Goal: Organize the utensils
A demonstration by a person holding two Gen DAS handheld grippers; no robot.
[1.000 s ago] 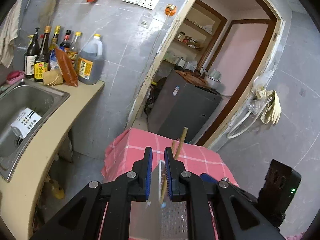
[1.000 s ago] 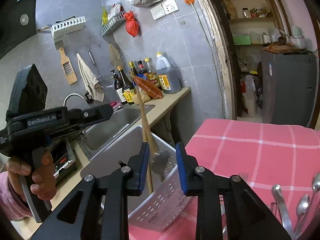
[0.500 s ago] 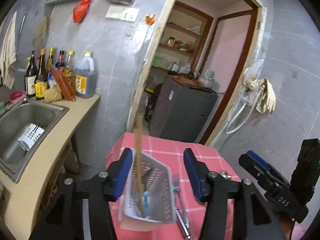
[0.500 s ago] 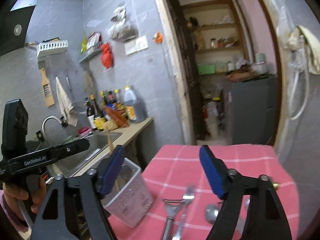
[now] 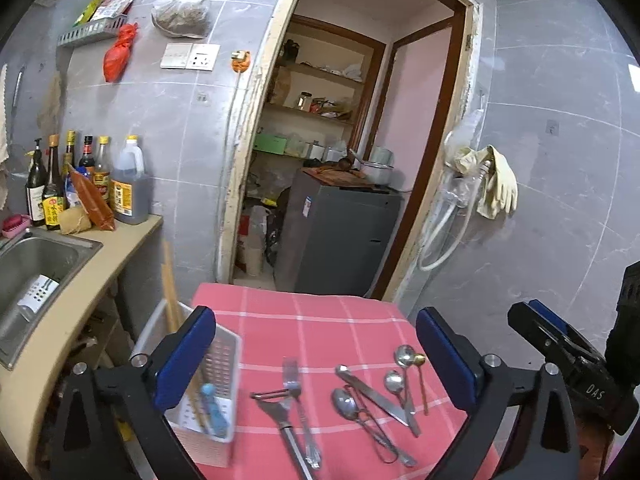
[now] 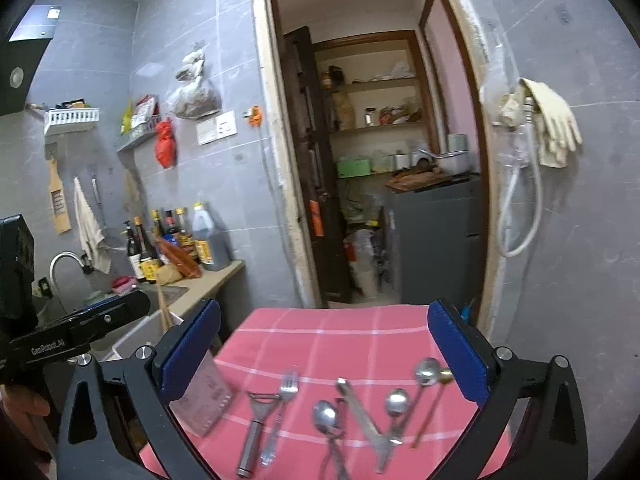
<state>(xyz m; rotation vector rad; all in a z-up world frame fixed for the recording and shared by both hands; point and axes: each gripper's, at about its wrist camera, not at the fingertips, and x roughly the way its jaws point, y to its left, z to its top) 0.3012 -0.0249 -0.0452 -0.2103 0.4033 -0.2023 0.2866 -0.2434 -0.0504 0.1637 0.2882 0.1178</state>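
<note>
A white perforated basket (image 5: 224, 364) stands at the left edge of the pink checked tablecloth (image 5: 320, 320). Wooden chopsticks (image 5: 171, 300) and a blue-handled utensil (image 5: 214, 408) stick up in it. A peeler (image 5: 280, 412), a fork (image 5: 298, 392), a knife (image 5: 376, 394) and several spoons (image 5: 394, 380) lie loose on the cloth. My left gripper (image 5: 316, 356) hangs over them, its jaws opening wide with nothing between them. My right gripper (image 6: 324, 350) is also opening, empty, above the same peeler (image 6: 256, 420) and fork (image 6: 282, 404), with the basket (image 6: 200, 392) at its left finger.
A counter with a steel sink (image 5: 36, 264) and a row of bottles (image 5: 80, 184) runs along the left. Behind the table an open doorway shows a grey cabinet (image 5: 340, 236). Rubber gloves (image 5: 496, 184) and a hose hang on the right wall.
Both grippers let go of the chopsticks, which now stand in the basket, and opened wide. Both drew back and swung right, bringing the loose utensils on the cloth into view.
</note>
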